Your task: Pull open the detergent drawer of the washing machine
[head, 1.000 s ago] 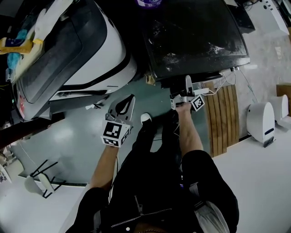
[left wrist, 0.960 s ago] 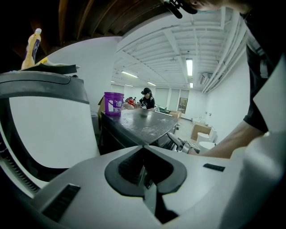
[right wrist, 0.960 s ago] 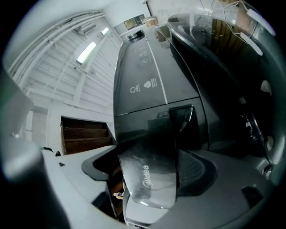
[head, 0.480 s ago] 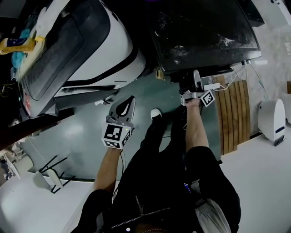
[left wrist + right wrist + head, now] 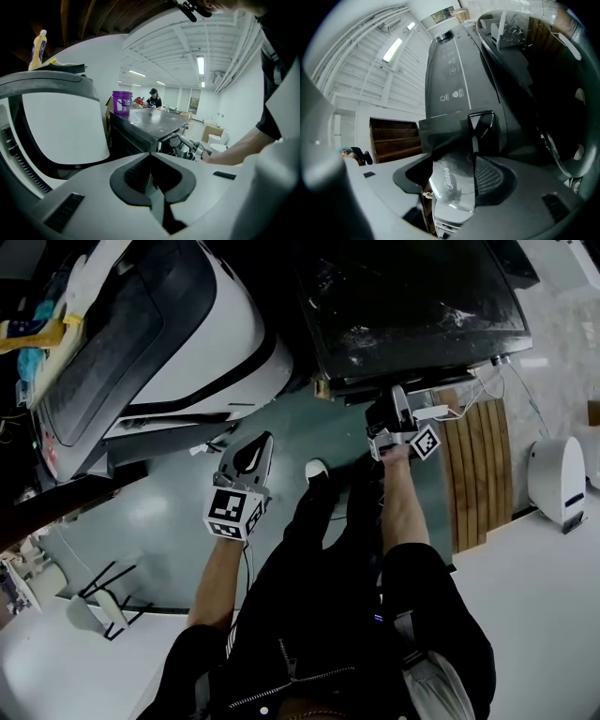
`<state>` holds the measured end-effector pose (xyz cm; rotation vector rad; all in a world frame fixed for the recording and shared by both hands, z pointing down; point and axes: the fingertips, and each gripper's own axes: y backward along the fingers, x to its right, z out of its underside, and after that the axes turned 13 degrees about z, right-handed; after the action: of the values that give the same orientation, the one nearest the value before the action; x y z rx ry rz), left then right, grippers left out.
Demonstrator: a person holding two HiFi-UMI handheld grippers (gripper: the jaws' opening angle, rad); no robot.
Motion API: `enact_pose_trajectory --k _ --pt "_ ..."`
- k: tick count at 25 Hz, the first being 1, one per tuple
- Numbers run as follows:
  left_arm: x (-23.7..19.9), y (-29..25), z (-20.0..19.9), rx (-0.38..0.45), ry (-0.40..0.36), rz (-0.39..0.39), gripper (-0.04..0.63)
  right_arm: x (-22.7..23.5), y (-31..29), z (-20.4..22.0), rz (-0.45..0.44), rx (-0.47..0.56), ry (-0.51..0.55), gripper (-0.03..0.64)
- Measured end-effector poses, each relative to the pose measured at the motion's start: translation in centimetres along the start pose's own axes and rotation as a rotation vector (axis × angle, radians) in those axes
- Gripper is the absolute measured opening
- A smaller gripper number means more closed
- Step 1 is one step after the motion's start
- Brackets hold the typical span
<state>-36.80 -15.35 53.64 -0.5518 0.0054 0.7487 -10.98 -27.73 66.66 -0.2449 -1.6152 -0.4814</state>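
The right gripper has just been closing its jaws onto the detergent drawer front, now pinched between them, so the pull looks ready; the left gripper hangs shut, empty.

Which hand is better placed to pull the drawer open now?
Right. The right gripper is at the dark washer, and its jaws have just been closing on the drawer front. The left gripper hangs over the floor with jaws together, away from the washer.

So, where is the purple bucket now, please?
Left gripper view, left of centre: the purple bucket stands on top of the dark machine, at its far end.
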Motion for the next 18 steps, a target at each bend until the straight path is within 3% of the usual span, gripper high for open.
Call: enact_pose_trajectory --k 18 --pt "2.2 -0.5 -0.7 -0.004 -0.032 0.050 0.020 -0.6 5.4 1.4 0.047 -0.020 0.001 0.229"
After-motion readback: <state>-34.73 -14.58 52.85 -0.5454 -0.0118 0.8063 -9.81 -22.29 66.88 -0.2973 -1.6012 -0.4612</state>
